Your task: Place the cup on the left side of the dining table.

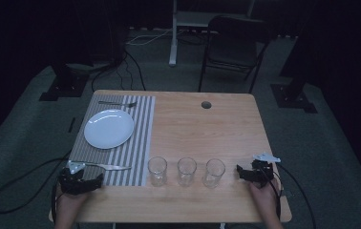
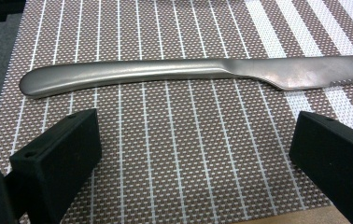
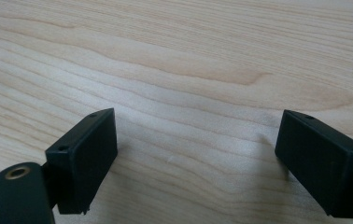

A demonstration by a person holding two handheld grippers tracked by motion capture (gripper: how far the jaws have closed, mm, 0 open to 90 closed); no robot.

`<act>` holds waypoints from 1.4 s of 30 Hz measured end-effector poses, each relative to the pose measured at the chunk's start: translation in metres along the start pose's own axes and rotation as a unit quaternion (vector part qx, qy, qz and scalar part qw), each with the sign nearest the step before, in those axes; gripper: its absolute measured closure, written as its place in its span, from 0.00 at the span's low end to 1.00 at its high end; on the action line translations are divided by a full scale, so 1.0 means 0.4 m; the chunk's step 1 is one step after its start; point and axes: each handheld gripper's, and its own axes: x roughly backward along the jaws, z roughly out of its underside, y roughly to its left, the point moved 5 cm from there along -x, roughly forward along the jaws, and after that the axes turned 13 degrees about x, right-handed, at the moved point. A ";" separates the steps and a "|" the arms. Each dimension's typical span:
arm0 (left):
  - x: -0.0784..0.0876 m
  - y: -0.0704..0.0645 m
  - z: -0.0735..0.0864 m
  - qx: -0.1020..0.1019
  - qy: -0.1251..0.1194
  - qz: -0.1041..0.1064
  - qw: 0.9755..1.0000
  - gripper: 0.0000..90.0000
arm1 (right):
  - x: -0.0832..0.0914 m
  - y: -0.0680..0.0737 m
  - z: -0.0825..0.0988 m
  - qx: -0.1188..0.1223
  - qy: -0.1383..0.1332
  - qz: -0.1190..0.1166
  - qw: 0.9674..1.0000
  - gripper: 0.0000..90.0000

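We find a light wooden table (image 1: pixel 207 129) with a striped placemat (image 1: pixel 140 143) covering its left portion. On the placemat a white plate (image 1: pixel 109 128) sits toward 10 o'clock of the table's centre, with a fork (image 1: pixel 117 103) lying beyond it, at 12 o'clock from the plate. A table knife (image 1: pixel 108 166) lies crosswise near the placemat's near edge, at 6 o'clock from the plate.

Three empty clear drinking glasses stand upright in a row on bare wood along the near side: the left glass (image 1: pixel 157 170) just beside the placemat's right edge, the middle glass (image 1: pixel 186 171), and the right glass (image 1: pixel 214 172), each apart from its neighbour. A round cable hole (image 1: pixel 206 104) is at the far side of the tabletop.

The left gripper (image 1: pixel 79 180) rests at the near left corner, at 7 o'clock from the knife. In the left gripper view its jaws stand spread wide over the placemat, with the knife lying across just beyond them, untouched.

The right gripper (image 1: pixel 255 173) sits at the near right, at 3 o'clock from the right glass and apart from it. In the right gripper view its jaws are spread wide over bare wood, holding nothing.
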 end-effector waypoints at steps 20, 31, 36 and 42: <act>0.000 0.000 0.000 0.001 0.000 -0.001 1.000 0.03 | 0.001 -0.004 0.002 -0.007 0.002 0.008 1.000 0.14; 0.001 0.001 -0.001 -0.002 0.000 0.004 1.000 0.03 | 0.002 -0.003 0.003 -0.009 0.002 0.009 1.000 0.14; 0.005 0.005 -0.001 0.000 -0.003 0.013 1.000 0.04 | 0.002 -0.003 0.003 -0.009 0.002 0.009 1.000 0.14; 0.009 -0.001 0.001 -0.010 -0.009 0.010 1.000 0.05 | 0.002 -0.003 0.003 -0.009 0.002 0.009 1.000 0.14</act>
